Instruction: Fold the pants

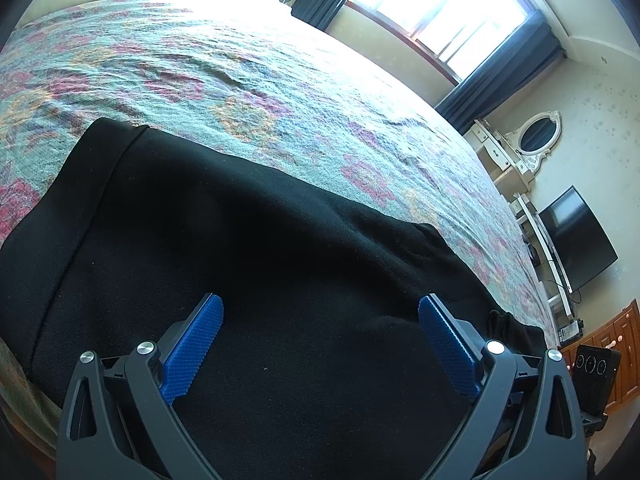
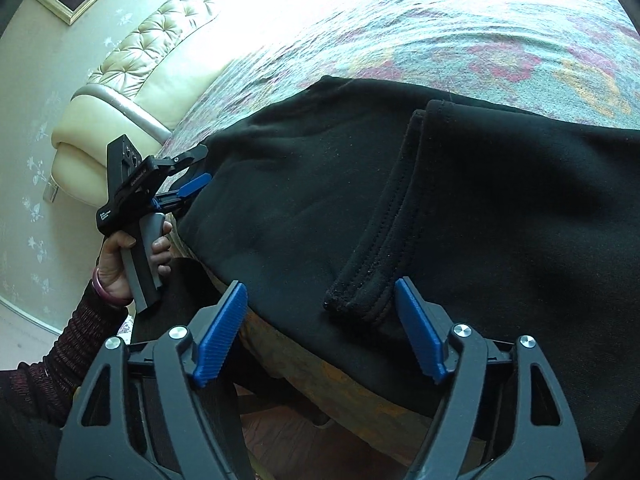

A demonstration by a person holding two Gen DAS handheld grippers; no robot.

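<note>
Black pants (image 1: 248,240) lie spread on a floral bedspread (image 1: 260,92), reaching the bed's near edge. My left gripper (image 1: 320,312) is open just above the black cloth, holding nothing. In the right wrist view the pants (image 2: 500,208) show a folded layer with two stitched leg hems (image 2: 380,248) lying on top. My right gripper (image 2: 322,300) is open, its fingers either side of the hem ends at the bed edge. The left gripper (image 2: 196,172) also shows there, open at the pants' left edge, held by a hand.
A cream tufted headboard (image 2: 132,64) stands at the bed's head. A window with dark curtains (image 1: 432,4), a white dresser with oval mirror (image 1: 532,140) and a wall TV (image 1: 576,236) lie beyond the bed. The bed's wooden side rail (image 2: 320,364) is below the pants.
</note>
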